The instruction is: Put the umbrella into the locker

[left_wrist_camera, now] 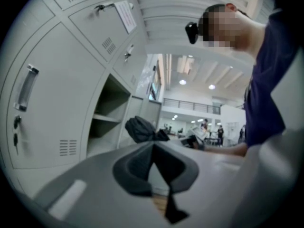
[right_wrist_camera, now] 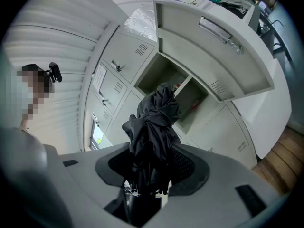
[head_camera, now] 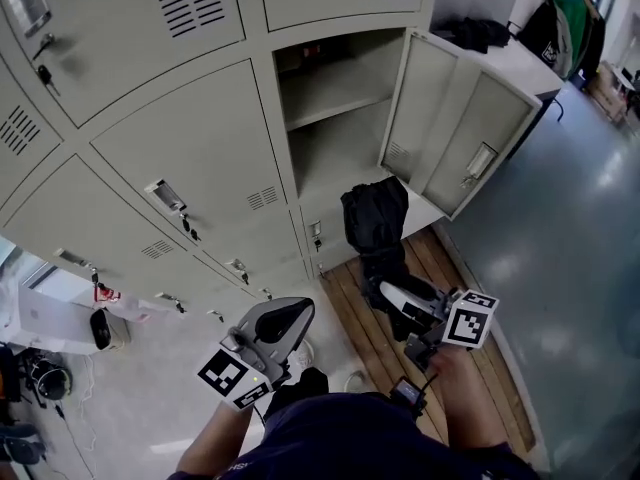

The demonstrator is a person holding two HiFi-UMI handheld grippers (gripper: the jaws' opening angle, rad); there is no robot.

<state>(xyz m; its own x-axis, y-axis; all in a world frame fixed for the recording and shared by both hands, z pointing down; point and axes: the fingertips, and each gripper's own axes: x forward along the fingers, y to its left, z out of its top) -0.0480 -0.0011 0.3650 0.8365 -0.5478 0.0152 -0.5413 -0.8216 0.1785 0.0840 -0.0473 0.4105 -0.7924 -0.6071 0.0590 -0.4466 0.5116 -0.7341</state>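
We hold the folded black umbrella in our right gripper, its jaws clamped on the bundle near the handle end, with the fabric sticking out past them. The umbrella is in front of the open locker, beside its swung-out door and not yet inside. Our left gripper hangs alongside with its jaws together on nothing.

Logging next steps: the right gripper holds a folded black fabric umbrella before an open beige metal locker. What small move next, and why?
Probably ease the right gripper forward toward the open beige metal locker: its jaws clamp the folded black fabric umbrella, whose tip faces the opening near the shelf.
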